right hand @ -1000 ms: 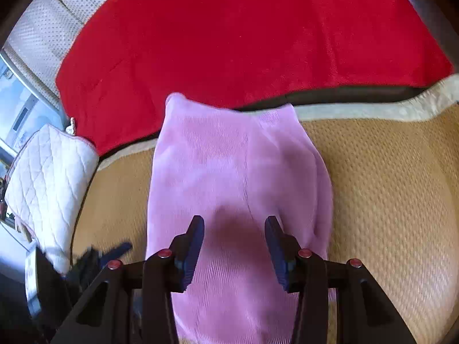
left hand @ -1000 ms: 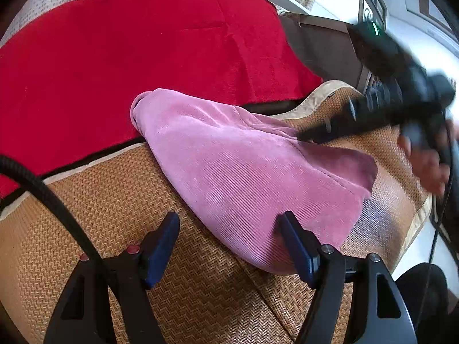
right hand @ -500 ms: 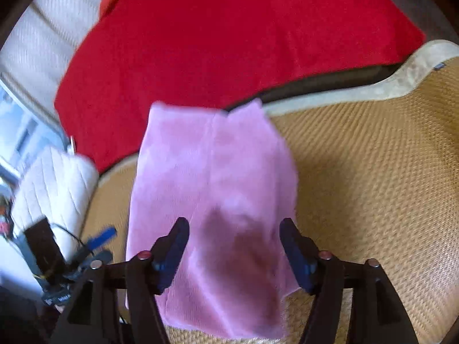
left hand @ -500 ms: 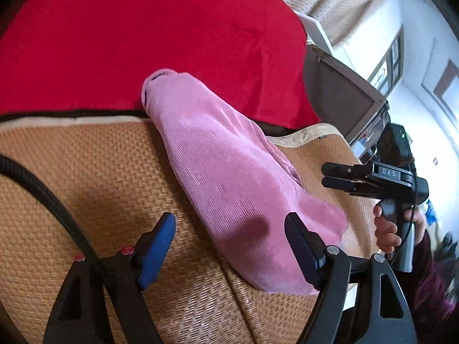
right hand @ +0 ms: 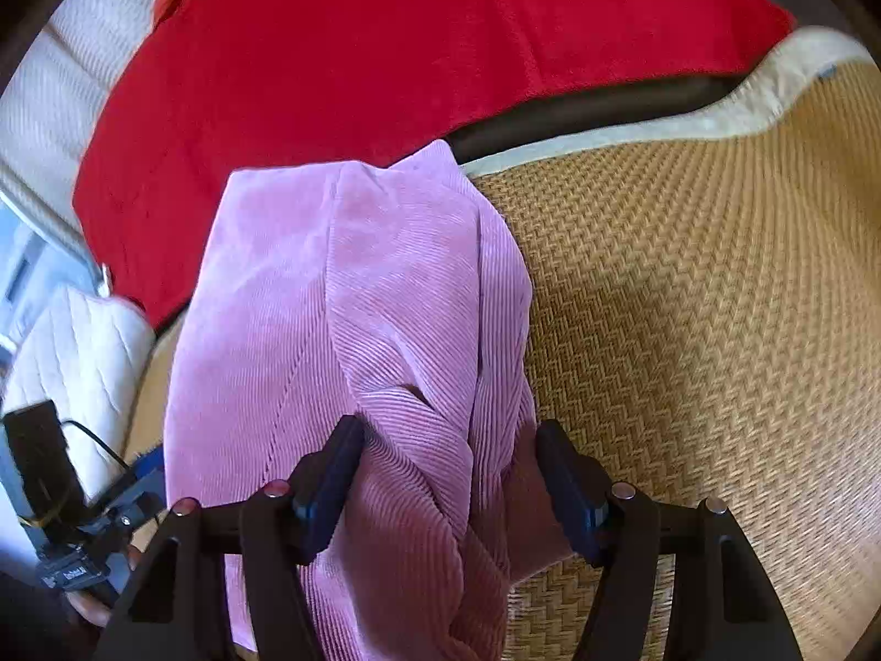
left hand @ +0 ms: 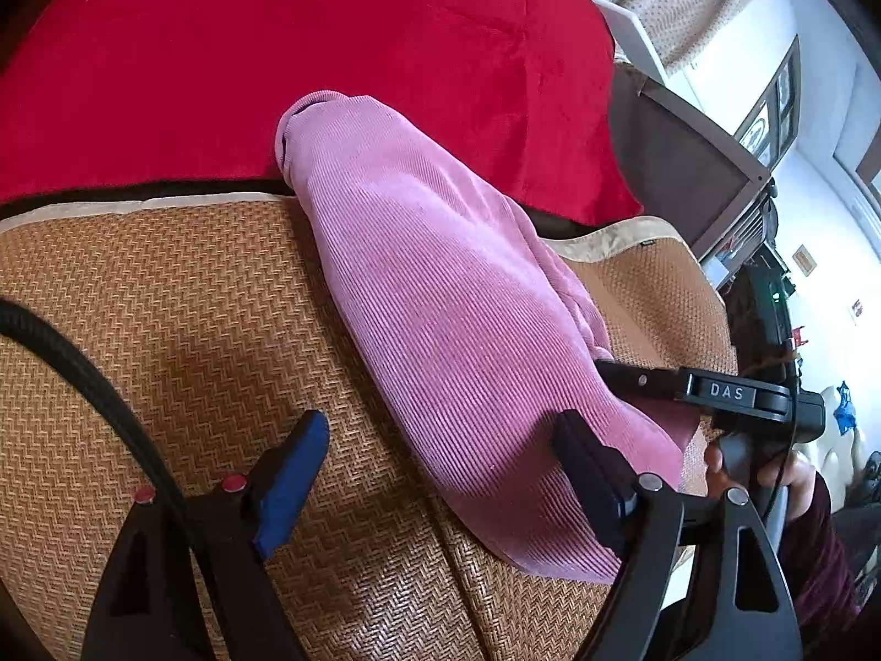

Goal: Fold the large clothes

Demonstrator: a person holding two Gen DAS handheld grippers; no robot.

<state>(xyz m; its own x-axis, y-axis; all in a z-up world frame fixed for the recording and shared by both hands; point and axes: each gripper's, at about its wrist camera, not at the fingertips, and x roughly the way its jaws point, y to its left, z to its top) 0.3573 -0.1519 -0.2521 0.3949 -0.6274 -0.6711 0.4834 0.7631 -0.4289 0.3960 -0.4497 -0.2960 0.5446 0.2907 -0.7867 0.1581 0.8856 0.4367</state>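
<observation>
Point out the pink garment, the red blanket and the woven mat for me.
pink garment [right hand: 352,330]: right wrist view, middle of its ribbed top layer.
red blanket [left hand: 308,49]: left wrist view, centre of the cloth.
woven mat [right hand: 705,297]: right wrist view, bare weave.

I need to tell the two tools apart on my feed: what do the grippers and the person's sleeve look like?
Both grippers are black frames with blue pads on the jaws and small red and silver studs. The left gripper has a thick black braided cable sweeping past it. The right gripper, seen from the left wrist camera, carries a "DAS" label. The sleeve is dark maroon.
</observation>
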